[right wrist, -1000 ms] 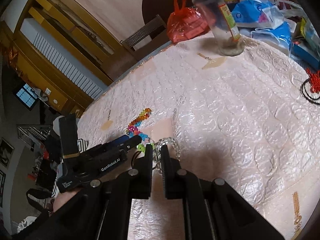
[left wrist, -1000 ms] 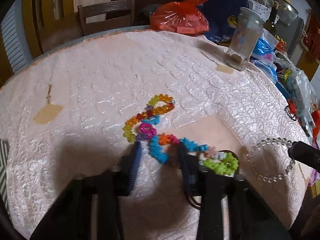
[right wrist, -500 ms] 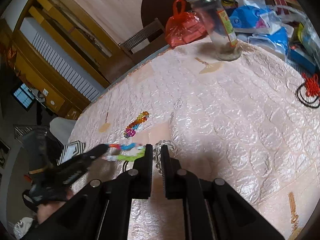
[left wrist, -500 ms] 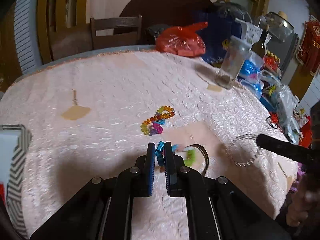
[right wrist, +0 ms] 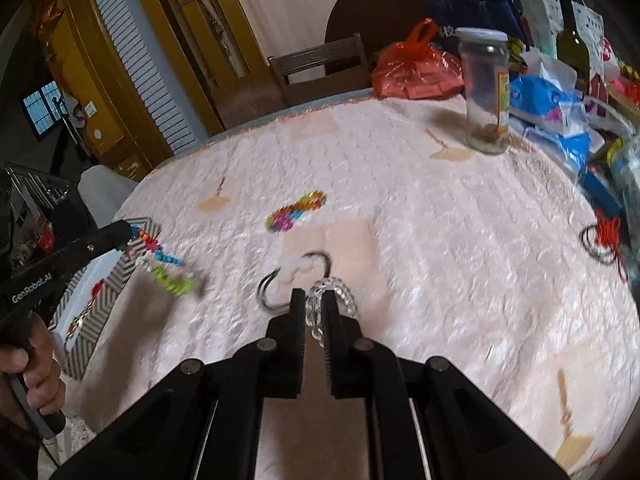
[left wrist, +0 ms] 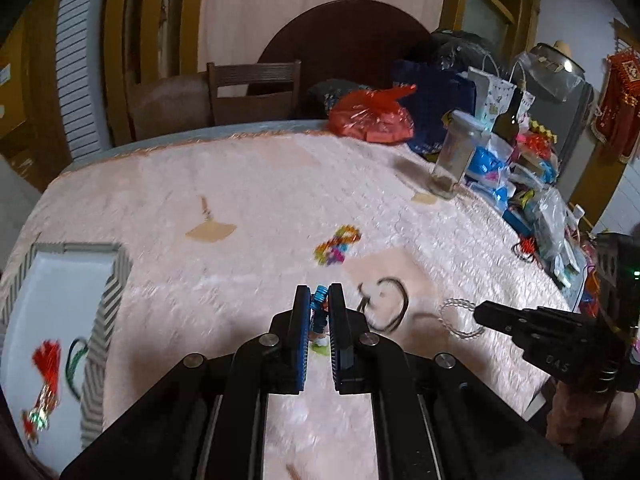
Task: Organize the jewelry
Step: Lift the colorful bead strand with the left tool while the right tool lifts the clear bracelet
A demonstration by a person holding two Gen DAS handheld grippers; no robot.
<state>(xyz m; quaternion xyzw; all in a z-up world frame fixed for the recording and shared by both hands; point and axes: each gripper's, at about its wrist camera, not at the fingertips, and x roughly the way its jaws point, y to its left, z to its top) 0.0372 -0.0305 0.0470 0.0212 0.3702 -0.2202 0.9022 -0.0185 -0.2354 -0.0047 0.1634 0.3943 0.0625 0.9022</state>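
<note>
The left gripper, its jaws now clamped on the colourful bead strand, has lifted it off the cloth toward the striped box (likely its destination), while the right gripper pinches the clear bead bracelet between its jaws.

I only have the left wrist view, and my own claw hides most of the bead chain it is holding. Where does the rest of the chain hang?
Observer: From the right wrist view, the bead chain trails out of the left claw, green end lowest, beside the corner of the striped box. It is too blurred to tell whether it touches the cloth.
Operator: Does the right claw actually have the clear bracelet?
Observer: Yes. The right claw is shut on the clear bracelet, whose loop sticks out past the fingertips.
</note>
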